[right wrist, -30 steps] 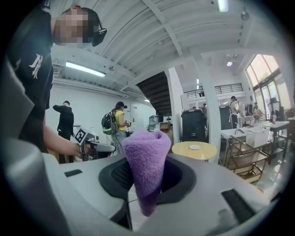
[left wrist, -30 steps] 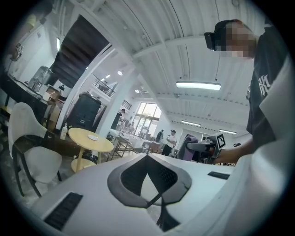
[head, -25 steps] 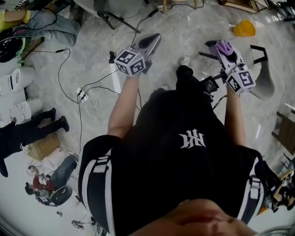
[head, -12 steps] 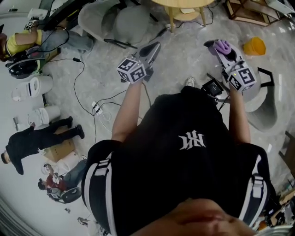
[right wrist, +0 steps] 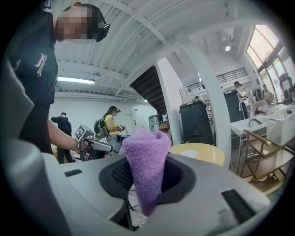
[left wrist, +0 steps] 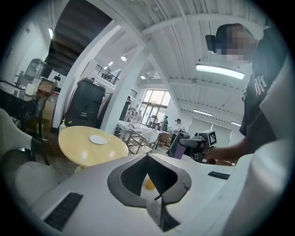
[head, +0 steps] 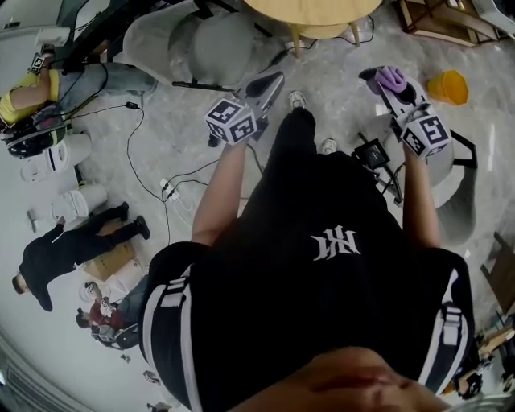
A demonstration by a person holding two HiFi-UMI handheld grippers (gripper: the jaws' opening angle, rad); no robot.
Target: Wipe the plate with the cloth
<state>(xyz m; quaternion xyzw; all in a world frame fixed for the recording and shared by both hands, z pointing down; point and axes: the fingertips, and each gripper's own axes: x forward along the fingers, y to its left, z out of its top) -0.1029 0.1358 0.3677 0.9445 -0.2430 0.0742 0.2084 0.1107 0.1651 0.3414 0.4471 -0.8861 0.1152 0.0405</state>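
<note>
We take the round wooden table (head: 314, 11) as our mark. The head view catches only its near edge at the top of the frame. The white plate (left wrist: 97, 139) shows only in the two gripper views, lying flat on the table top, well away from both grippers.

The left gripper (head: 269, 80) is held in the air short of the table, pointing toward it. Its own view shows the jaws together with nothing between them. Through the gap behind their tips we see a bit of floor and an orange thing (left wrist: 150, 183).

The right gripper (head: 385, 80) is also short of the table, off to its right side. Its jaws are clamped on the purple cloth (right wrist: 146, 170). Its own view shows the cloth standing up in a folded cone — from the head it is just a small purple tuft (head: 392, 79) at the tip. That view also has the plate (right wrist: 190, 153) beyond the cloth, on the table.
</note>
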